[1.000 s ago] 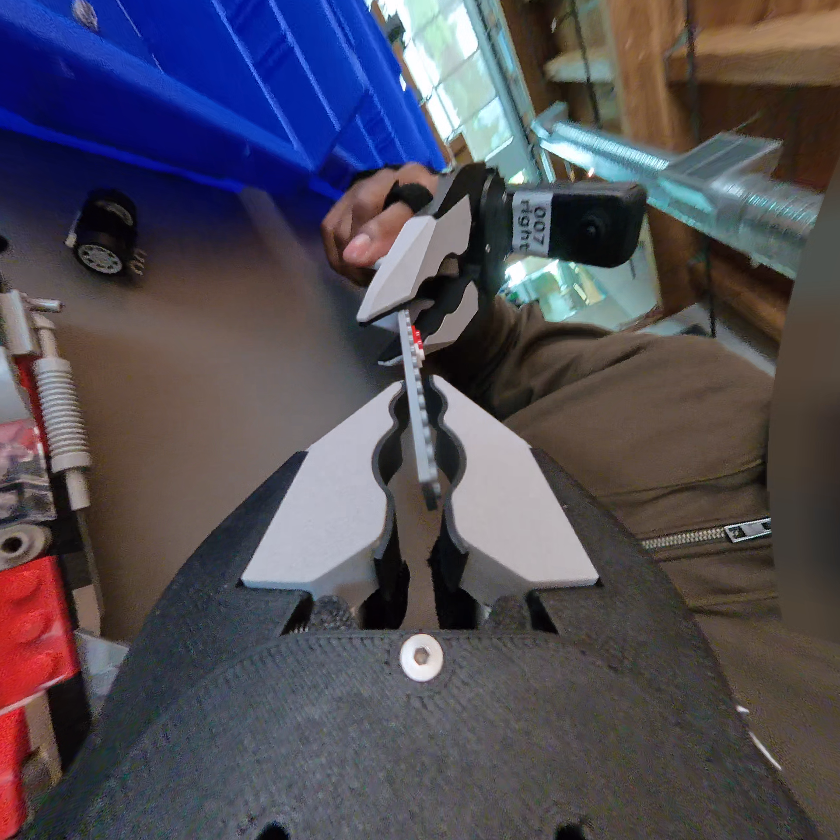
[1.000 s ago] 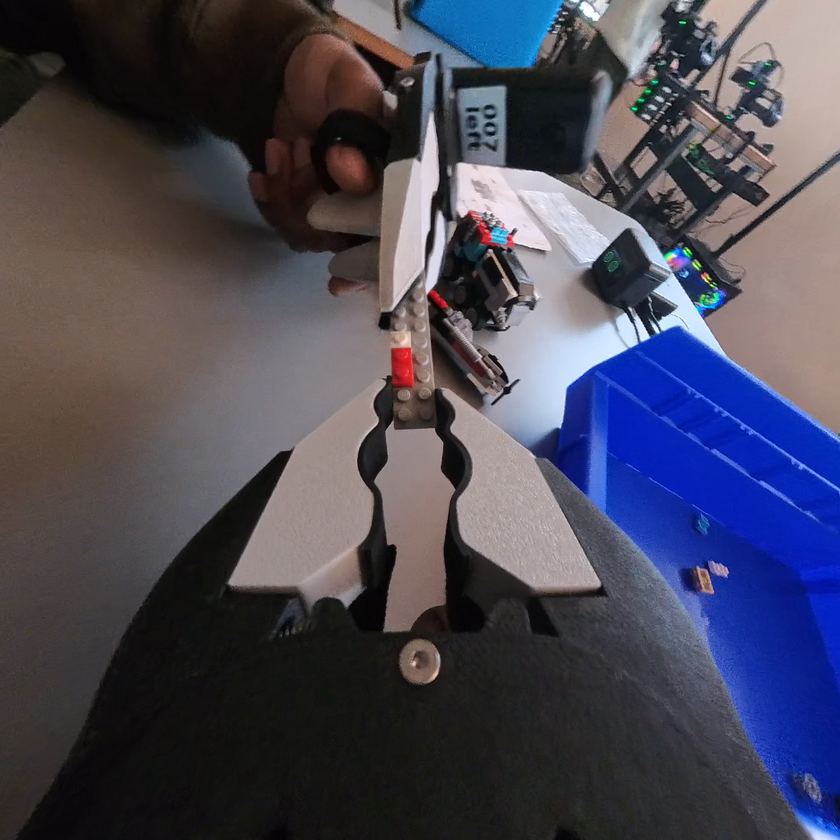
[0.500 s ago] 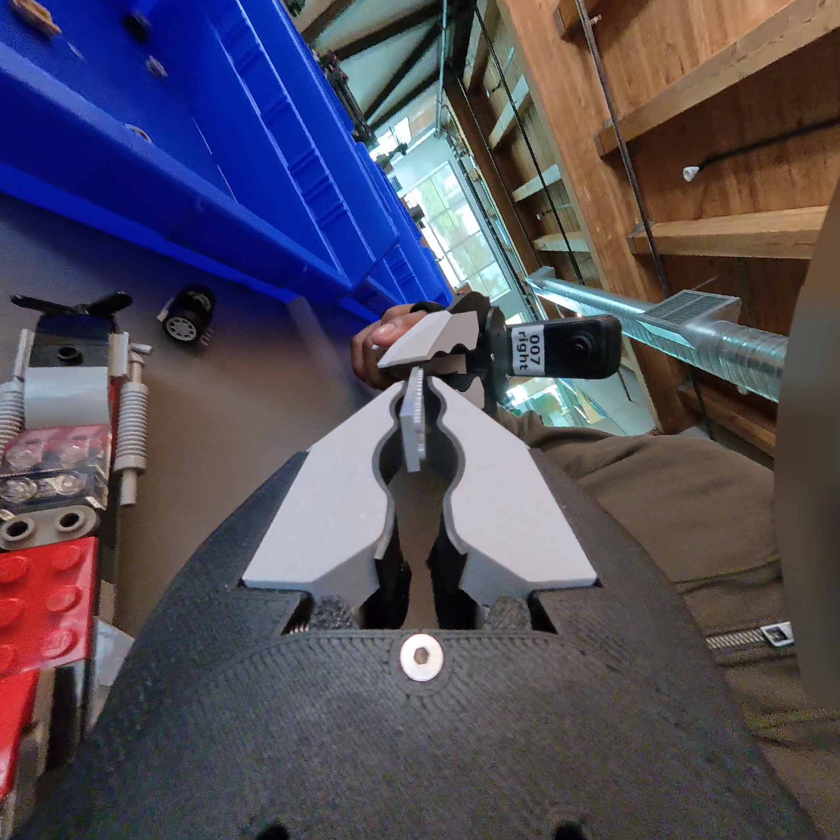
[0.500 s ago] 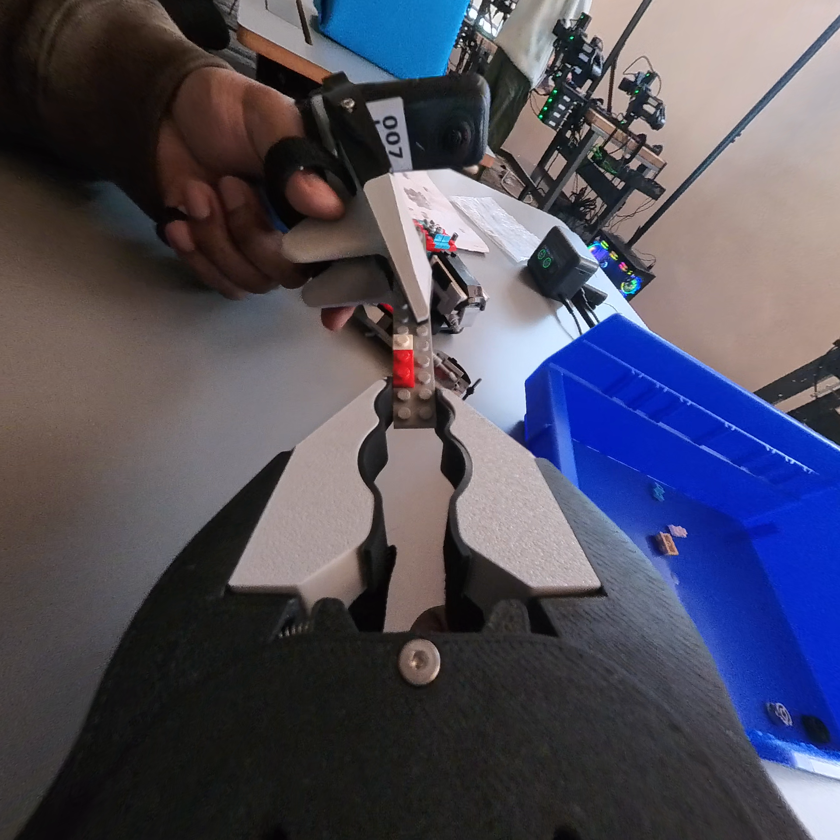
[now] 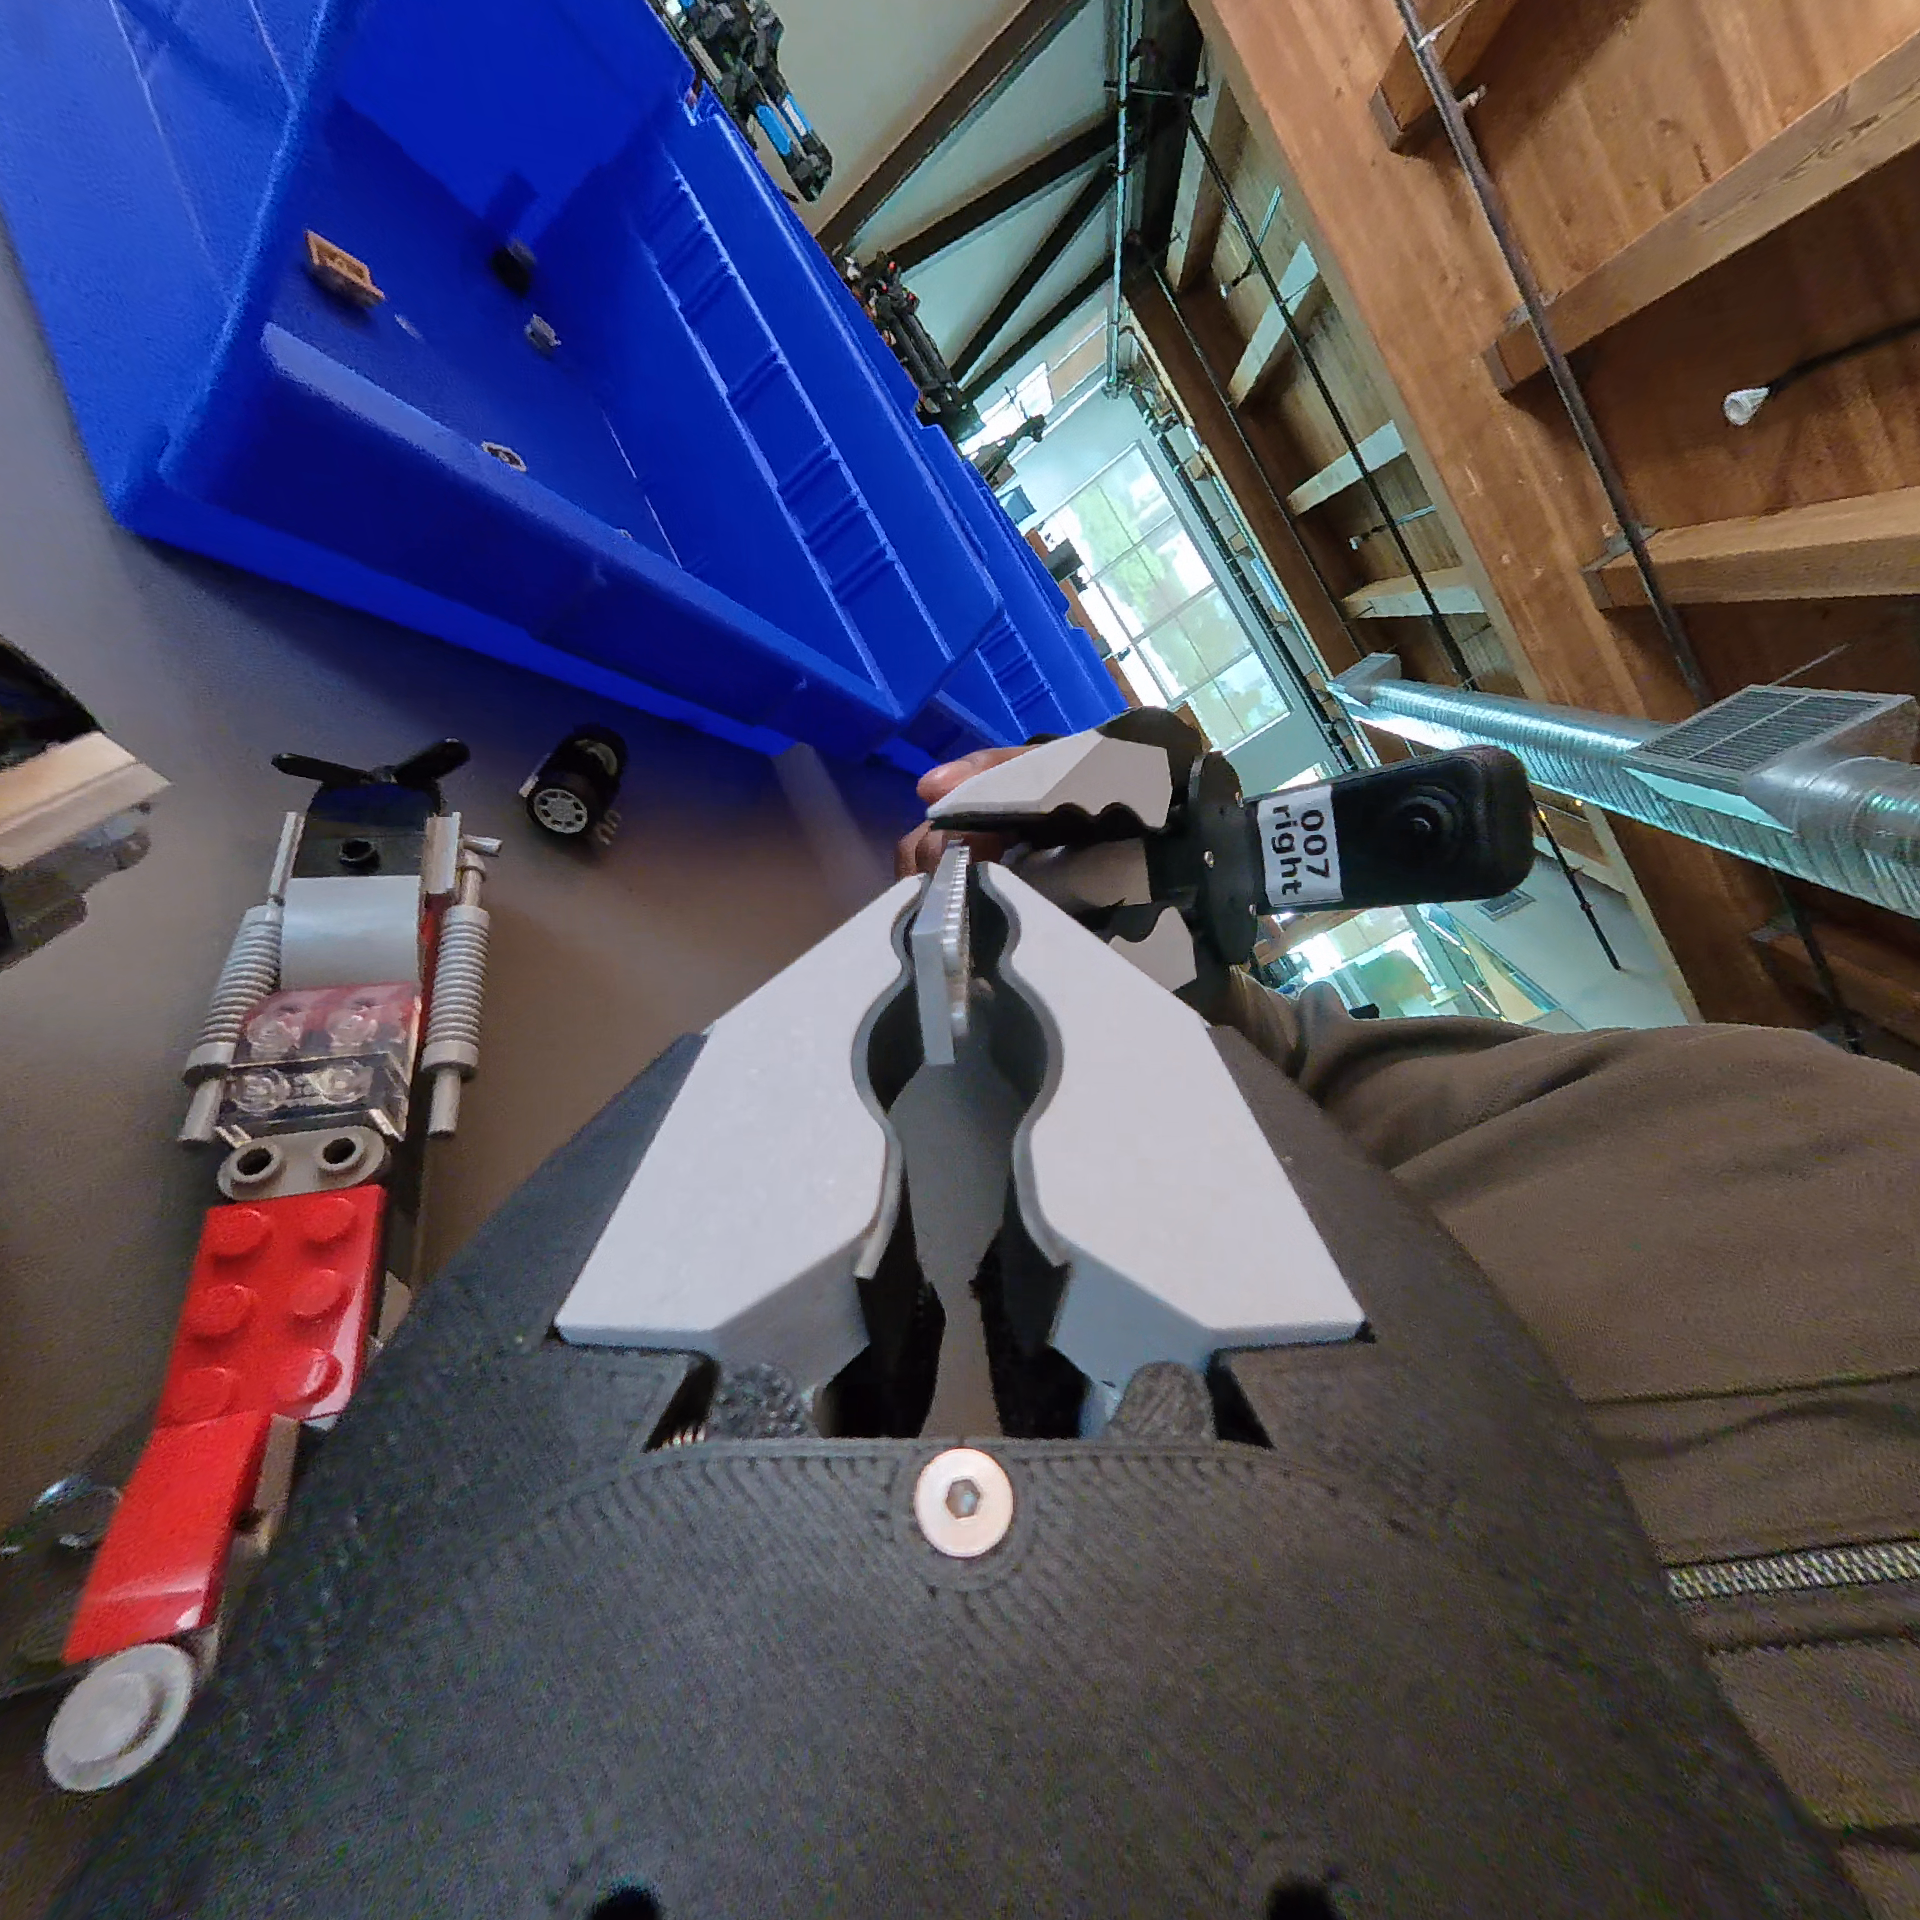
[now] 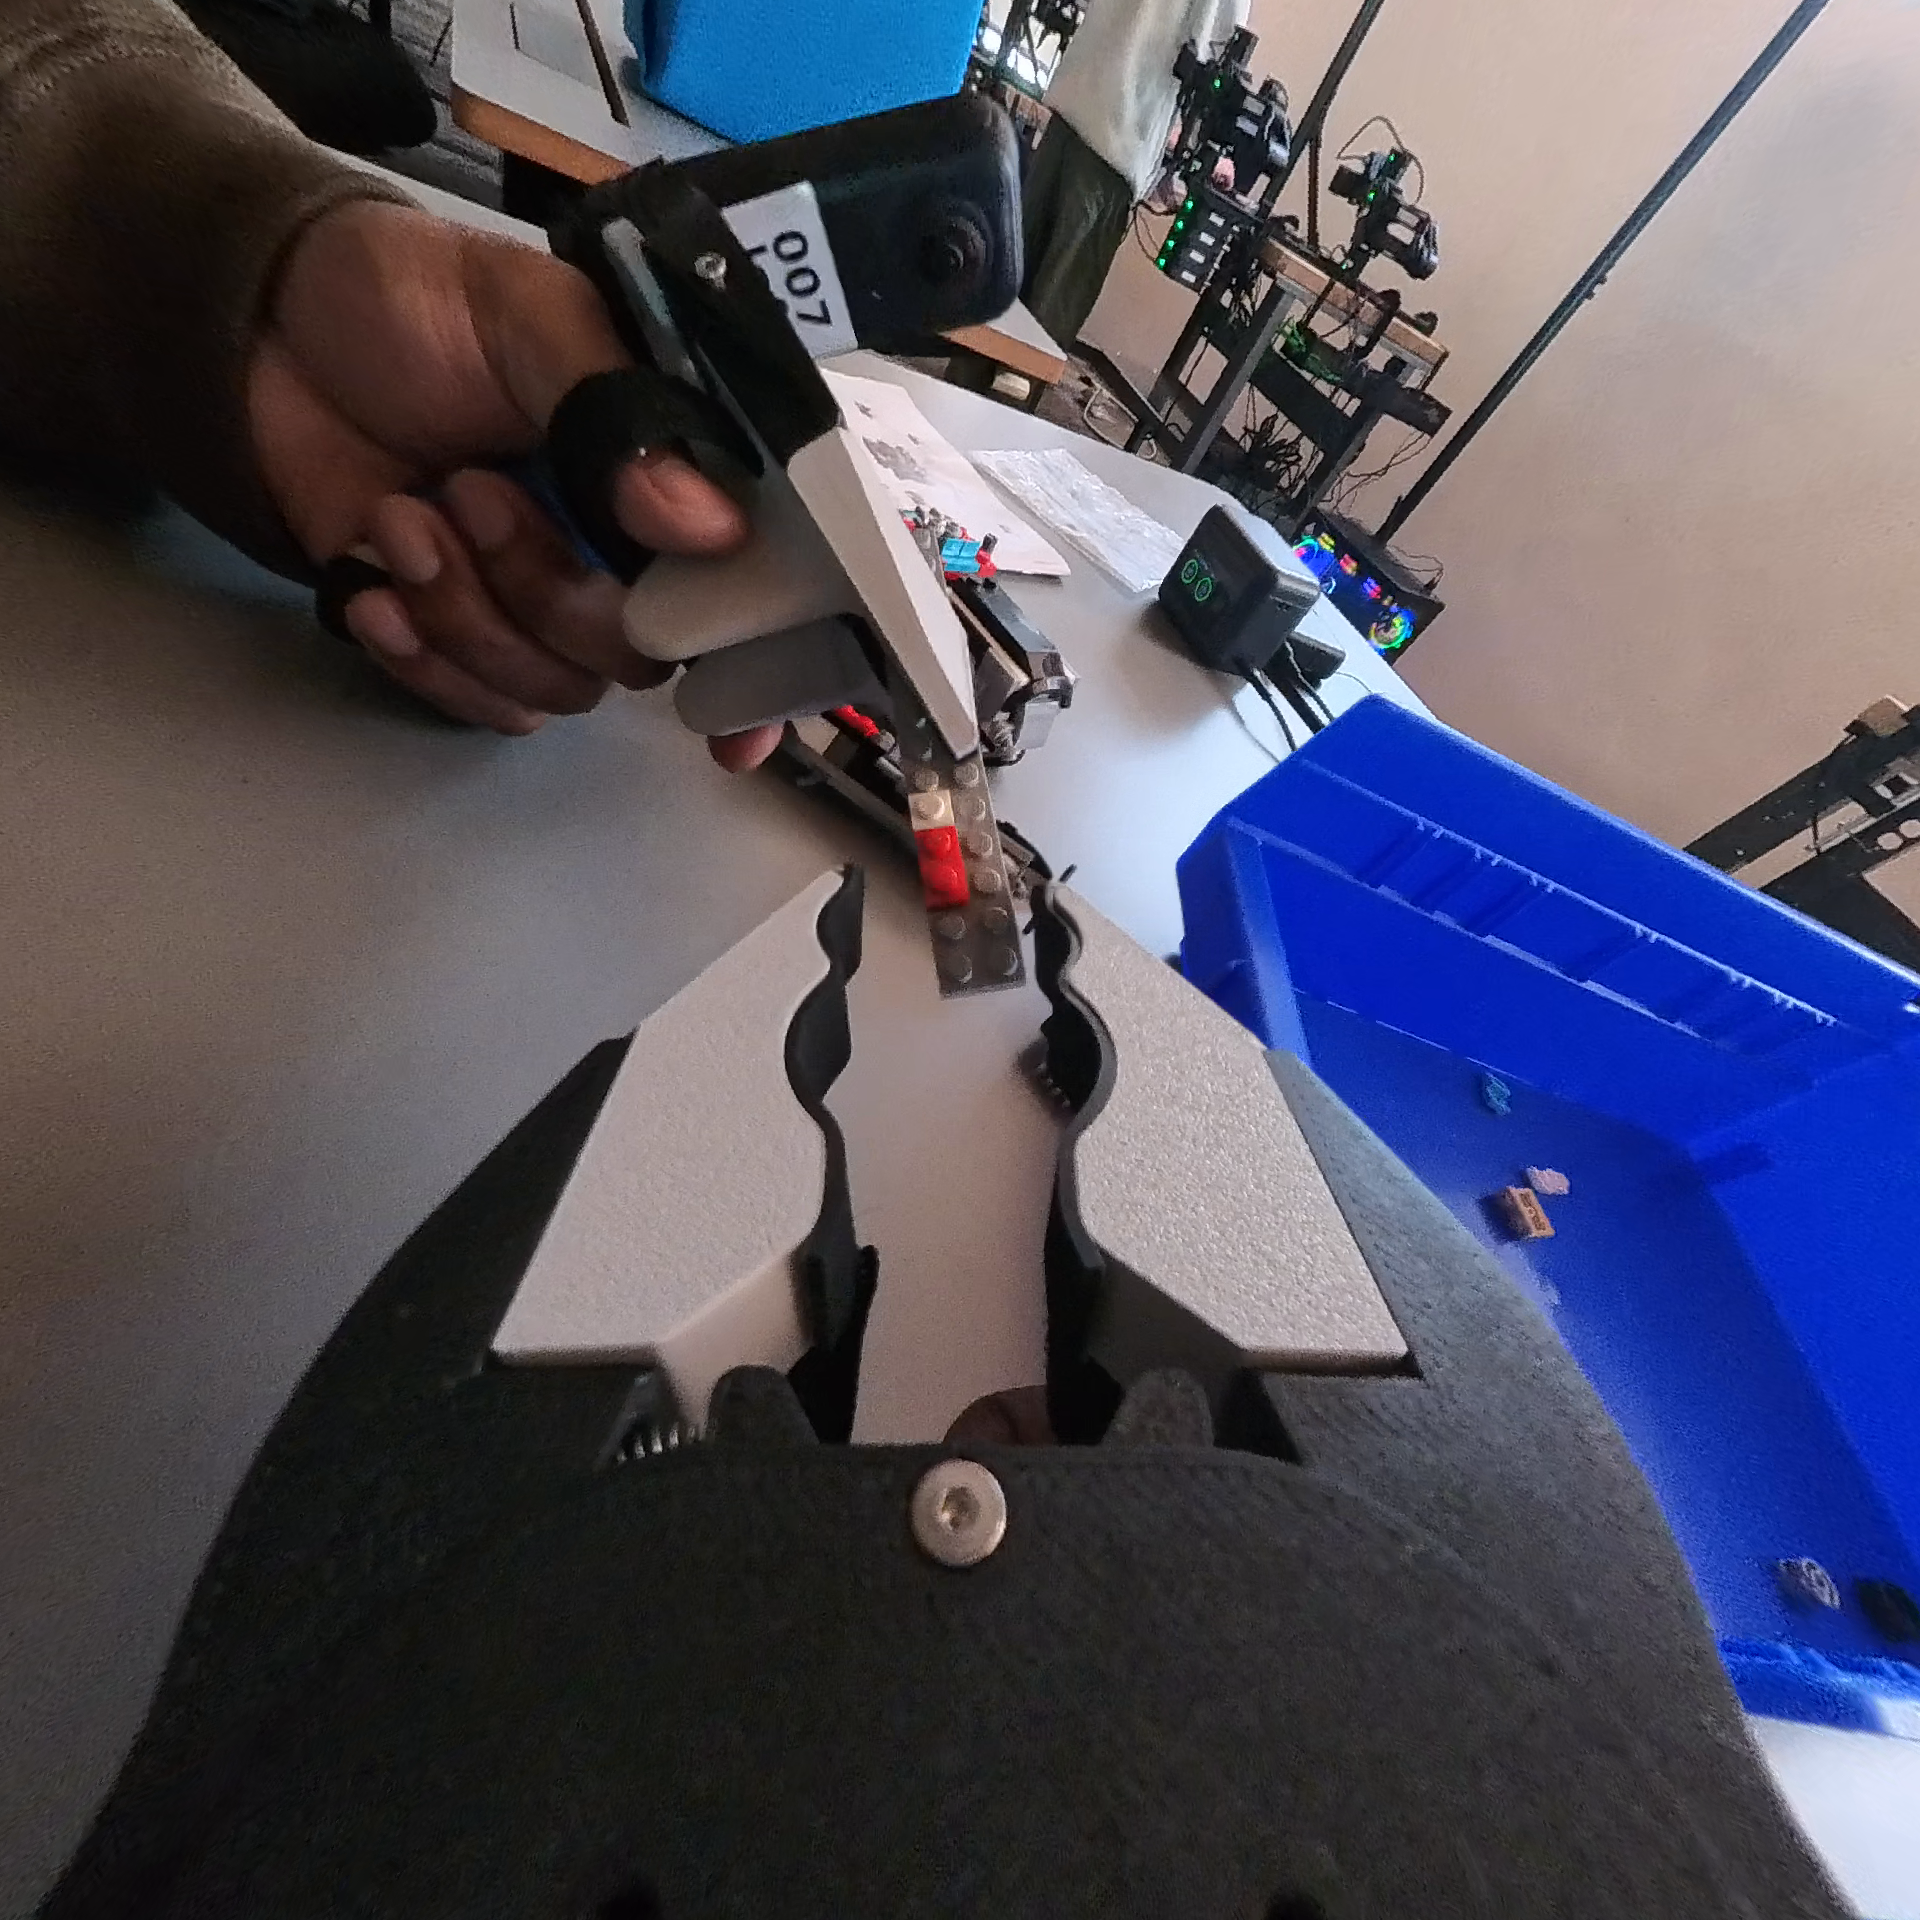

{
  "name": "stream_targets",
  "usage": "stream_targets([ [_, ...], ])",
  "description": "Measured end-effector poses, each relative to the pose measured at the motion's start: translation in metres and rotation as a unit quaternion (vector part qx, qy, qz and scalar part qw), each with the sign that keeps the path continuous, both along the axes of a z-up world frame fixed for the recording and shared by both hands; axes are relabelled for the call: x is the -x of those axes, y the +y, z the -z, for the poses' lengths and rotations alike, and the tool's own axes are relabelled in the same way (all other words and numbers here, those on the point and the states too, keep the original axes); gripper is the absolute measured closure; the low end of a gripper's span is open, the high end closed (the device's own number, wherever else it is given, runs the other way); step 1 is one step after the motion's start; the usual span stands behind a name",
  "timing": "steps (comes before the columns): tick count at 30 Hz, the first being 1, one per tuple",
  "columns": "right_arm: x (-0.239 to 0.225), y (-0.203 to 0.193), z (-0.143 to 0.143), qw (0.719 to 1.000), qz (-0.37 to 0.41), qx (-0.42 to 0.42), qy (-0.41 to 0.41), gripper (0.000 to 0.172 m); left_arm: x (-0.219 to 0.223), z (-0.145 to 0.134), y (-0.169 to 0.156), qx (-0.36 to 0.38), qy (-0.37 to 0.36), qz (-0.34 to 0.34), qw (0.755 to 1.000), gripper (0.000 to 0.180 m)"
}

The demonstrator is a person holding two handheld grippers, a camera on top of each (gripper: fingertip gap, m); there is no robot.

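The left tongs (image 5: 951, 904) pinch a grey studded plate (image 6: 977, 914) edge-on above the surface (image 6: 312, 935). The right tongs (image 6: 951, 914) stand spread around its free end, pads clear. Keep the pinch firm and the plate steady beside the blue bin (image 6: 1558, 987).

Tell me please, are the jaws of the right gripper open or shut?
Open. The right gripper has a wide gap between its jaws; the grey studded plate stands between them, not pressed on both sides.
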State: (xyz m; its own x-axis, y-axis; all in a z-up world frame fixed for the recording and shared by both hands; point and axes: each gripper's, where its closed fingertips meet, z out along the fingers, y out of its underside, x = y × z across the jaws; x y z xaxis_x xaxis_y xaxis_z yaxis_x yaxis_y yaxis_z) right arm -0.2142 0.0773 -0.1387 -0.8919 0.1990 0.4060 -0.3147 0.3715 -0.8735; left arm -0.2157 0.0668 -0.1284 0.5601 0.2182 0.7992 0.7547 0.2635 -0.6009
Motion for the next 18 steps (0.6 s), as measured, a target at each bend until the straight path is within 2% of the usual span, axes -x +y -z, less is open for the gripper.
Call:
stream_targets([
  [5, 0.002, 0.001, 0.007, 1.0, 0.006, -0.014, -0.01, 0.138, -0.003, 0.005, 0.003, 0.015, -0.007, 0.011, 1.0, 0.174],
  [11, -0.007, 0.0, 0.016, 0.998, -0.021, -0.04, -0.031, 0.132, -0.006, 0.009, 0.006, 0.03, -0.012, 0.017, 0.999, 0.174],
  [18, 0.001, -0.001, 0.011, 0.999, 0.014, -0.026, -0.029, 0.129, 0.0, 0.005, 0.001, 0.026, -0.001, -0.018, 0.999, 0.174],
])
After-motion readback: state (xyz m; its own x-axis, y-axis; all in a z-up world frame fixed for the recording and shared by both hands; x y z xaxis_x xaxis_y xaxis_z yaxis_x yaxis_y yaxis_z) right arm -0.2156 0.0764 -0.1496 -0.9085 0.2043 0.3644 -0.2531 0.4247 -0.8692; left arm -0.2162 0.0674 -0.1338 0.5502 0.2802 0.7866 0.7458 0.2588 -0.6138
